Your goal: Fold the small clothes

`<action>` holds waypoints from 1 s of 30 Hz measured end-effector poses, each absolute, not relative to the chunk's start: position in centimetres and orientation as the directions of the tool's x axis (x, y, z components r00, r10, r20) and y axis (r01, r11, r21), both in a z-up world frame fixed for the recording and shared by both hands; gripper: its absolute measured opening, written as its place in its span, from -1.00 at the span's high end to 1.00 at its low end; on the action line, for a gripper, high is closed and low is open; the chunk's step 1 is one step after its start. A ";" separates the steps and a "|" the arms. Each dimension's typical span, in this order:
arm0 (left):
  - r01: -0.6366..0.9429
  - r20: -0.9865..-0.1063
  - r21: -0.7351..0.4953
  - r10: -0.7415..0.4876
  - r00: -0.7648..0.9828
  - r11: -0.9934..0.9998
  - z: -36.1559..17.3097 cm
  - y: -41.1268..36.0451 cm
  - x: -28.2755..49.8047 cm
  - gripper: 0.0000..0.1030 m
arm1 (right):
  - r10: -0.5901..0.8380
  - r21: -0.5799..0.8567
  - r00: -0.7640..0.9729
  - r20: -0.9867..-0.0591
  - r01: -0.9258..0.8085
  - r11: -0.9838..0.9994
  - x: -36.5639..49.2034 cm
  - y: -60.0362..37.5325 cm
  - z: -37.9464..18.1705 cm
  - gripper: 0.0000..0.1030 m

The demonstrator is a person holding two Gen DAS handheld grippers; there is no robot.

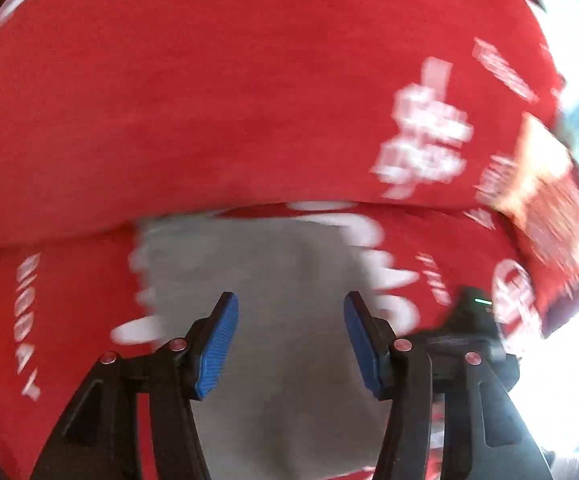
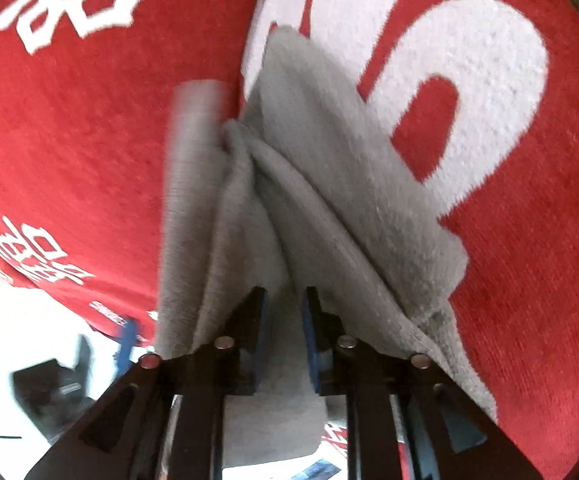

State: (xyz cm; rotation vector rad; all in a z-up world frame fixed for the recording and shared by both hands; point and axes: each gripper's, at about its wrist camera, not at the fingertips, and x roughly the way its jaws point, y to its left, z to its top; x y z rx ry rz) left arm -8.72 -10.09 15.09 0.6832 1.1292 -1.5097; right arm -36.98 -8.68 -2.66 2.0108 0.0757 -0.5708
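Now the grey cloth point(image 2: 329, 200) lies bunched on the red mat point(image 2: 89, 140). The left gripper point(image 1: 291, 340) hangs wide above it; the right gripper point(image 2: 285, 320) gapes narrowly, cloth between its loose pads. Let go crooked, and the fold may flop open.

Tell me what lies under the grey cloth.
The grey cloth lies on a red cover with white lettering, which shows on all sides. Whatever the cover rests on is hidden, as is the patch directly beneath the cloth.

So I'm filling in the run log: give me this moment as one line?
task: fold small clothes | left tongs: open over grey cloth | right tongs: open, cloth bunched around them | surface: red printed cover
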 end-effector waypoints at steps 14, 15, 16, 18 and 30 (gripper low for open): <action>0.962 -0.968 -0.158 -0.228 -0.106 0.223 7.0 -7.2 -2.2 -0.08 | -0.080 0.814 0.868 -0.490 0.423 -0.398 -35.7 -13.2 -1.7 0.28; 0.962 -0.968 -0.157 -0.227 -0.106 0.222 7.0 -7.2 -2.4 -0.08 | -0.037 0.789 0.832 -0.553 0.509 -0.343 -34.8 -13.6 -1.0 0.72; 0.963 -0.967 -0.157 -0.231 -0.105 0.221 7.2 -7.2 -2.5 -0.08 | -0.018 0.769 0.797 -0.603 0.576 -0.278 -34.1 -13.9 0.1 0.72; 0.962 -0.962 -0.165 -0.250 -0.109 0.216 7.8 -7.4 -2.7 -0.08 | -0.055 0.772 0.774 -0.631 0.620 -0.142 -33.7 -14.1 3.1 0.73; 0.978 -0.964 -0.130 -0.252 -0.086 0.163 6.7 -7.9 -4.1 -0.31 | -0.074 0.657 0.663 -0.745 0.710 -0.254 -38.3 -12.8 -0.6 0.66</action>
